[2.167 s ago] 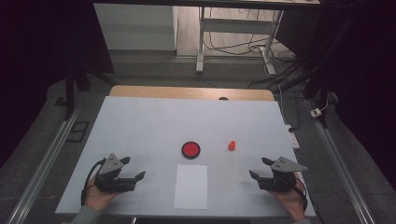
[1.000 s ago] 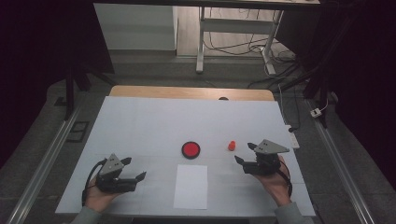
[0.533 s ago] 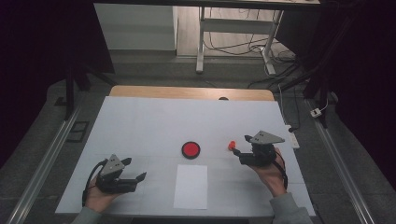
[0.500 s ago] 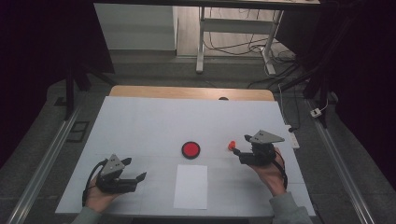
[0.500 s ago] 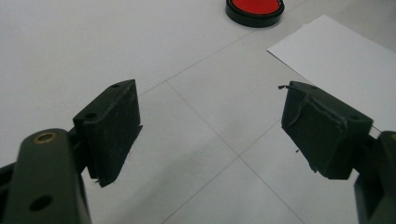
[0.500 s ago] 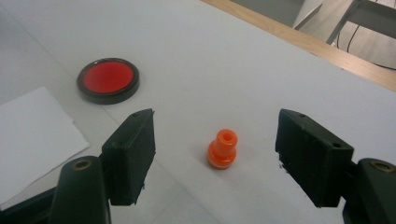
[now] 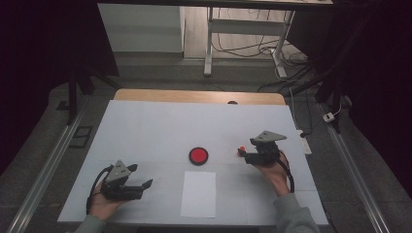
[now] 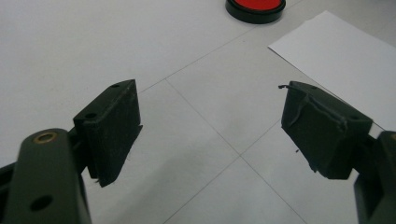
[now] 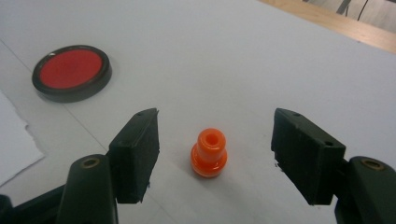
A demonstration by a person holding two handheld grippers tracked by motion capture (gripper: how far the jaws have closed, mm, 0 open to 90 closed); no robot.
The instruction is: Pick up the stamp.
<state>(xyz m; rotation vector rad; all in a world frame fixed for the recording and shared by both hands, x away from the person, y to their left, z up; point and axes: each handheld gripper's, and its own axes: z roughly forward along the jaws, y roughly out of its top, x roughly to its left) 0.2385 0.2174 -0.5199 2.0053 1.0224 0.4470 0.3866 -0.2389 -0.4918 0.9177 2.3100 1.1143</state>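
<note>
Right claw (image 9: 215, 156), jaws apart and just closing, flanks the upright orange peg (image 9: 209, 153) untouched; left claw (image 8: 210, 130) apparently idle, jaws apart over the desk (image 8: 70, 46).

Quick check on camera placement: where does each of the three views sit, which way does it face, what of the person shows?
High view: above the person's side, facing forward and down on the table; forearms, left gripper, right gripper.
Left gripper view: along its open jaws at bare table, paper sheet.
Right gripper view: along its jaws, just closing, astride the orange piece, not touching.
Shared: red disc in all three.
</note>
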